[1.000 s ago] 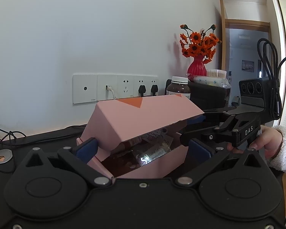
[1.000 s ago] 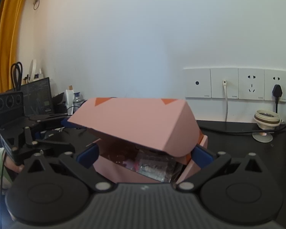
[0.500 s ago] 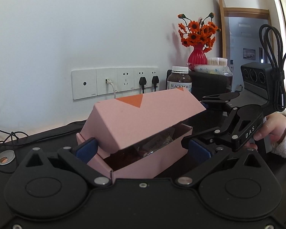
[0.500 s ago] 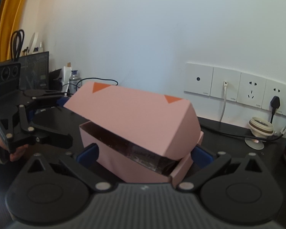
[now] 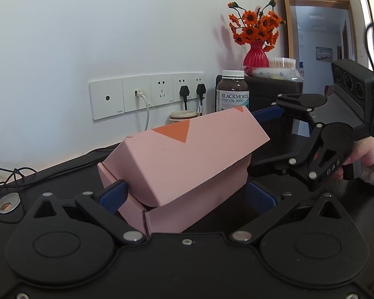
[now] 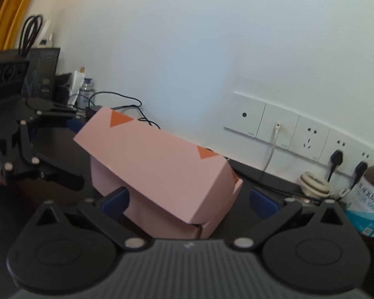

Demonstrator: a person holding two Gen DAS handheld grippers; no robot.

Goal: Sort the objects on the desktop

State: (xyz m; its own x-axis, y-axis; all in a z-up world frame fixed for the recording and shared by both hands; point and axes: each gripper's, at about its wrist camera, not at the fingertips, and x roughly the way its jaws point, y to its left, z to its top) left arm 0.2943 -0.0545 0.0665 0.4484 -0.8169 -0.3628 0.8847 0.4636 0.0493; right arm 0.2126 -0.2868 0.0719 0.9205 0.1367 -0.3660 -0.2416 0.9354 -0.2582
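A pink cardboard box (image 5: pixel 187 159) with orange triangles on its lid lies on the black desk (image 5: pixel 69 169). The lid rests low over the body, leaving only a thin gap at the front. My left gripper (image 5: pixel 187 195) is open, its blue pads on either side of the box's near end. In the right wrist view the same box (image 6: pixel 159 174) sits between the pads of my open right gripper (image 6: pixel 189 203). Each gripper also shows in the other's view, the right gripper (image 5: pixel 258 142) at the box's far end, held by a hand (image 5: pixel 366 149).
A brown fish oil bottle (image 5: pixel 233 92) stands by the wall sockets (image 5: pixel 147 96), with a cream round fitting (image 5: pixel 183 115) beside it. A red vase of orange flowers (image 5: pixel 255 49) sits on a black case behind. Loose cables (image 5: pixel 7 174) lie at the desk's left.
The box lid has dropped from half raised to nearly shut, hiding the contents. Both grippers have drawn back a little and sit wider around the box.
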